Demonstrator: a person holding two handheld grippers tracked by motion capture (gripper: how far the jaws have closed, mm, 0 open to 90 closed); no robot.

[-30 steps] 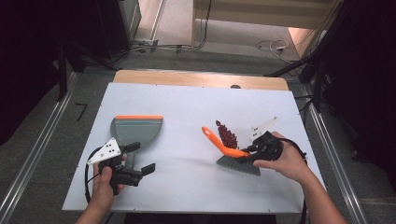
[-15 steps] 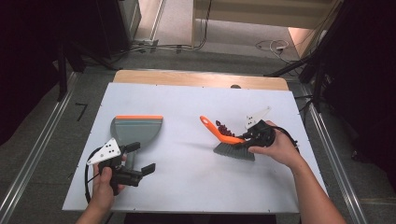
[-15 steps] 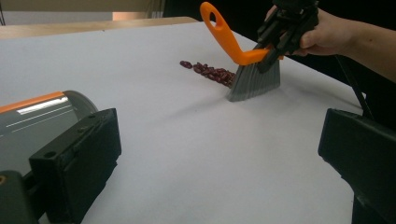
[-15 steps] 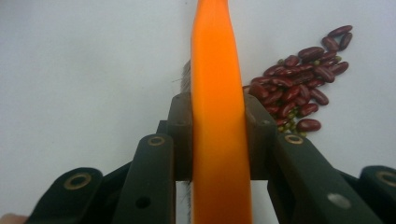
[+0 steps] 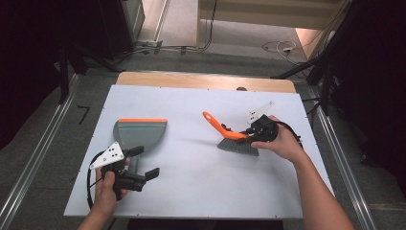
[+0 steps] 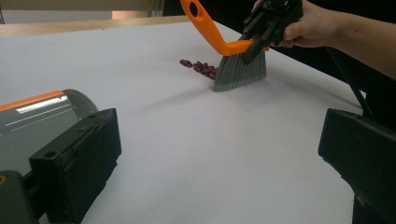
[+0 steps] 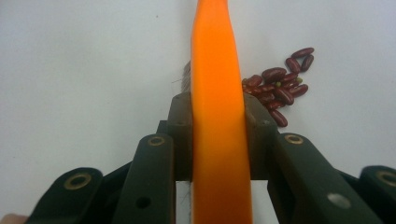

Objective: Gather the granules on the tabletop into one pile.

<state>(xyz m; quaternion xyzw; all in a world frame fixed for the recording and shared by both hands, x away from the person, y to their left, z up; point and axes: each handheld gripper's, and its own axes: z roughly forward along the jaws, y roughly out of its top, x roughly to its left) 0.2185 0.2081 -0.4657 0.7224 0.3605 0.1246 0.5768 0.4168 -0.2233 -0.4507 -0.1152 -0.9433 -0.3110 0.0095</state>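
Two tools: the right tool (image 5: 249,132) clamps the orange-handled grey brush (image 5: 230,137); keep its bristles down, nudging the red beans (image 6: 200,67) frame-left toward the grey dustpan (image 5: 140,133), where the left tool (image 5: 143,162) stands open.

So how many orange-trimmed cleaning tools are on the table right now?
2. The brush stands right of centre, its orange handle clamped in the right gripper, beside the beans. The dustpan lies at the left, by the open left gripper.

Both tools are black: the left tool (image 5: 143,163) carries a grey three-cornered plate with small holes at its 10 o'clock, cable looping behind. The right tool (image 5: 244,135) shows brass-ringed screws on black jaws. Forearms bare, no sleeves.
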